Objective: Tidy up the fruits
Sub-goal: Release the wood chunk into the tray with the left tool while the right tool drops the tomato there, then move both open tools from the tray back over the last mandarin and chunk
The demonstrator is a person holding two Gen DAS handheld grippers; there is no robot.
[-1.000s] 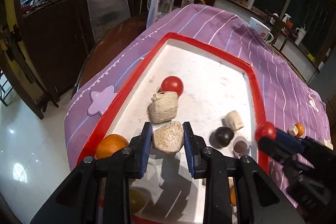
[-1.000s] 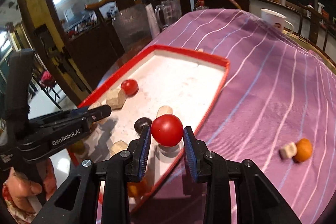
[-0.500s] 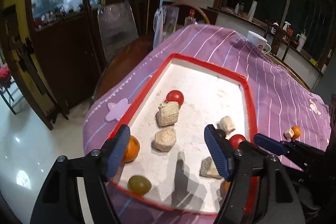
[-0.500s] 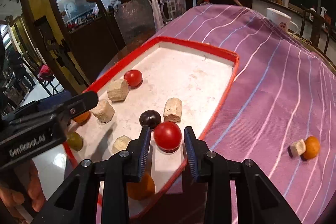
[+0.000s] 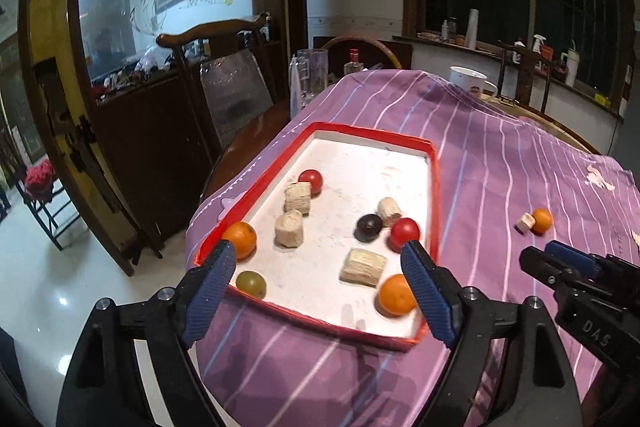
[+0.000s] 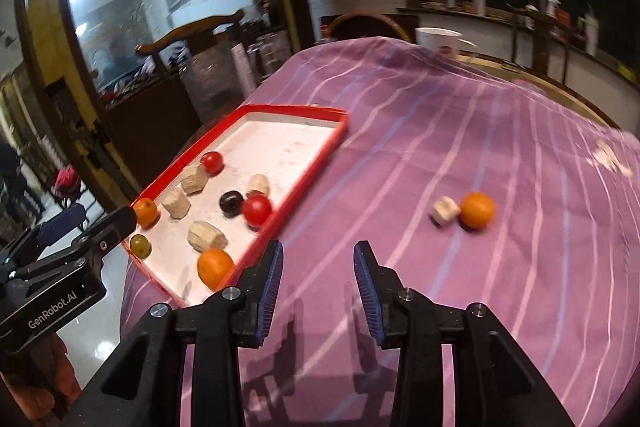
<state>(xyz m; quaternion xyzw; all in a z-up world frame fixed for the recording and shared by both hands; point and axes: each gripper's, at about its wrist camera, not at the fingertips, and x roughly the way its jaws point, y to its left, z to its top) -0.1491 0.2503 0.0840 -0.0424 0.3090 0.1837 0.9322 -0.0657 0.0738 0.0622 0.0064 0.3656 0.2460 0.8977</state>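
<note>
"GenRobot.AI" marks the left hand-held gripper point(image 6: 60, 227); "DAS" the right hand-held gripper point(image 5: 560, 267).

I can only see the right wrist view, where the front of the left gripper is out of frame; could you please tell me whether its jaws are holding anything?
Observer: No. The left gripper has its jaws spread wide with nothing between them, framing the near end of the red-rimmed white tray.
Operator: Thank you. One fruit is half hidden behind the near rim for me; is it inside?
Observer: Yes. The round orange fruit lies on the white floor in the near right corner, just in front of the pale fibrous block.
</note>
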